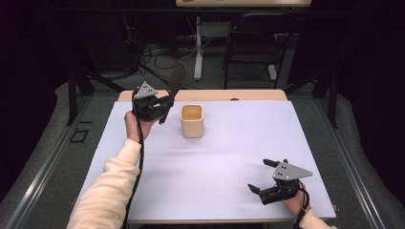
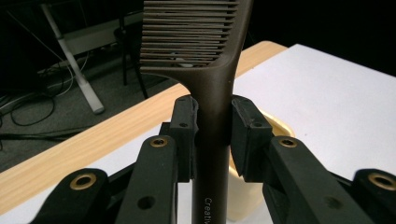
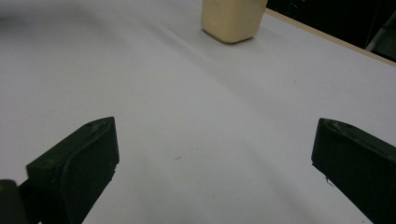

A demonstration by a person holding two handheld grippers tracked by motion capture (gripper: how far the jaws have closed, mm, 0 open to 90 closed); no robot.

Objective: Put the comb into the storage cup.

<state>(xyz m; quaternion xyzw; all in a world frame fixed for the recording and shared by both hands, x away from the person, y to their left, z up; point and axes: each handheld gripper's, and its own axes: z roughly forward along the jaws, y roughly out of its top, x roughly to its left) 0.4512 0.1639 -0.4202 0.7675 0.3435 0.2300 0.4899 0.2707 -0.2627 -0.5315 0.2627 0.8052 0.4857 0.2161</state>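
left gripper (image 2: 212,126): jaws pinching smooth brown plastic comb (image 2: 210,60), upper left
cup (image 1: 192,120): cream, squarish, centre
right gripper (image 3: 215,172): jaws spread, lower right

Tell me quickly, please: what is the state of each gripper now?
Left gripper: jaws closed on the handle of the brown comb.
Right gripper: jaws wide open, holding nothing, above the white table.
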